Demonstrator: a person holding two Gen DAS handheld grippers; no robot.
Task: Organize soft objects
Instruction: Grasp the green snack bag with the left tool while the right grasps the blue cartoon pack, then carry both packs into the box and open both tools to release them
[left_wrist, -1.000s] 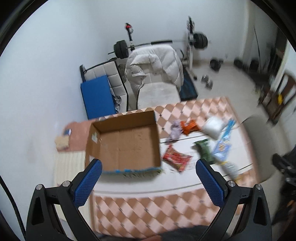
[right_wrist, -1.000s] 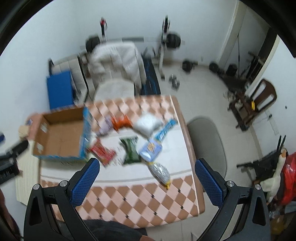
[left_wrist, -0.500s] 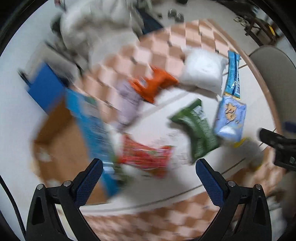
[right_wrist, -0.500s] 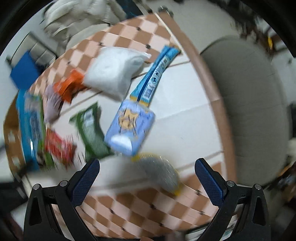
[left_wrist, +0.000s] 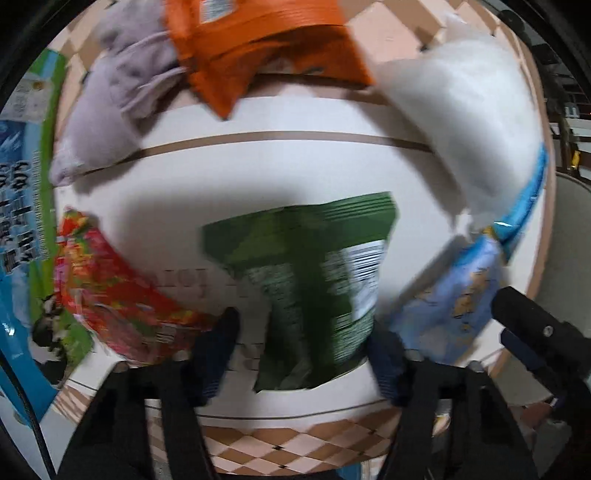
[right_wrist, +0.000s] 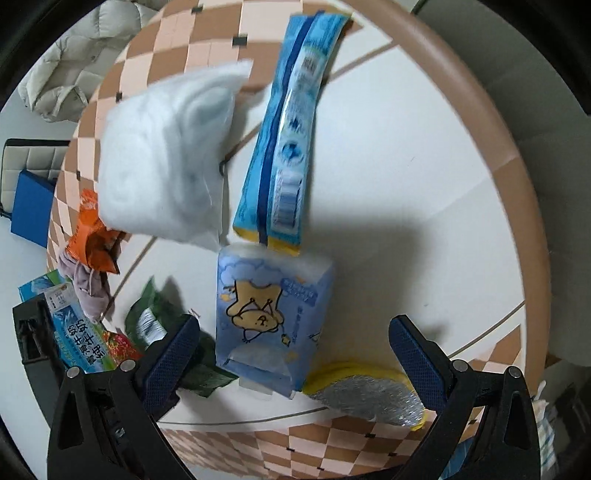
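two grippers are pointed steeply down at the bench (right_wrist: 424, 192), each over its own packet. nearest to the left gripper (left_wrist: 303, 343) lies the green packet (left_wrist: 314, 280), its lower end sitting between the blue pads; the jaws have just been closing around it, and through the motion blur it cannot be told whether the pads are pressed on the foil yet, though a gap seems to be left on the left side. the packet's long axis runs away from the camera, roughly in line with the fingers, so the pinch is taken across its narrow width. beside it on the left a red packet (left_wrist: 122, 295) is seen, nearly touching the left finger.

over on the right gripper (right_wrist: 295, 347) the jaws are spread wide, and the pale blue tissue pack (right_wrist: 269, 321) is framed between them, untouched, with clear bench on both sides. its long axis also points away from the camera. a silver and yellow scrubber (right_wrist: 369, 395) lies just beside it, close to the right finger.

farther off, a long blue packet (right_wrist: 288, 140) and a white fluffy bag (right_wrist: 166, 158) are lying, then an orange packet (left_wrist: 266, 44) and a lilac cloth (left_wrist: 107, 103). at the left edge the printed box wall (left_wrist: 22, 206) is glimpsed, so the left hand is judged nearer for dropping off.
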